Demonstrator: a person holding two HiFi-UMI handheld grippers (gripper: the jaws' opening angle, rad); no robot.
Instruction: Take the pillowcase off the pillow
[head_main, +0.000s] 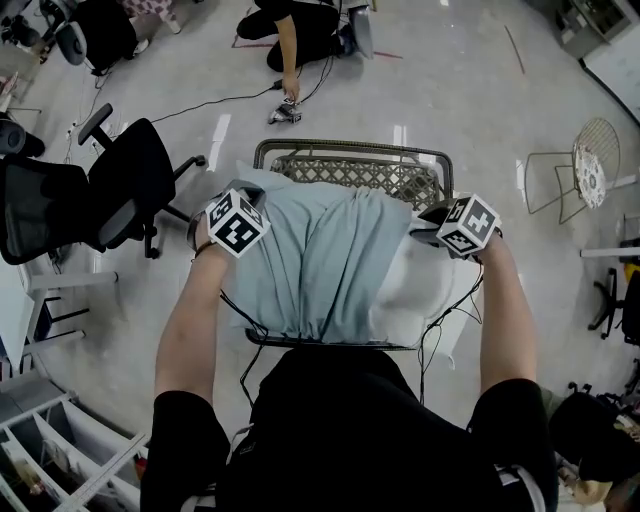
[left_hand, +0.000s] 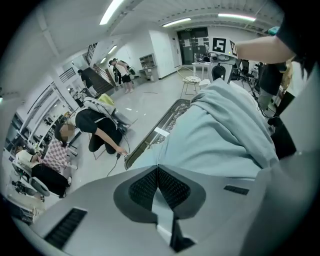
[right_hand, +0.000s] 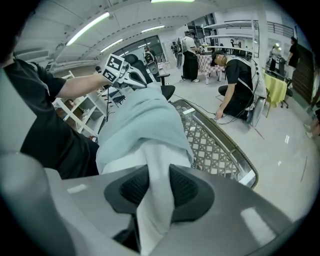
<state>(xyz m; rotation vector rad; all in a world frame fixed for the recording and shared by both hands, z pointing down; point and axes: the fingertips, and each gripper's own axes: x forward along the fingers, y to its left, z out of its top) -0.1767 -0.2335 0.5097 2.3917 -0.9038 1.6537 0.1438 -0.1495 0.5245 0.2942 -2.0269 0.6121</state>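
A pillow in a light blue pillowcase (head_main: 320, 260) lies across a table with a woven top (head_main: 350, 172). At its right end the bare white pillow (head_main: 425, 285) sticks out of the case. My left gripper (head_main: 245, 235) is at the case's left end. In the left gripper view it (left_hand: 158, 172) is shut on a fold of the blue pillowcase (left_hand: 220, 130). My right gripper (head_main: 452, 232) is at the right end. In the right gripper view it (right_hand: 159, 185) is shut on a bunched piece of the white pillow (right_hand: 155, 210), just below the case's edge (right_hand: 145, 125).
A black office chair (head_main: 130, 190) stands at the left and a wire chair (head_main: 590, 165) at the right. A person (head_main: 300, 30) crouches on the floor beyond the table, with cables trailing. White shelving (head_main: 60, 450) is at the near left.
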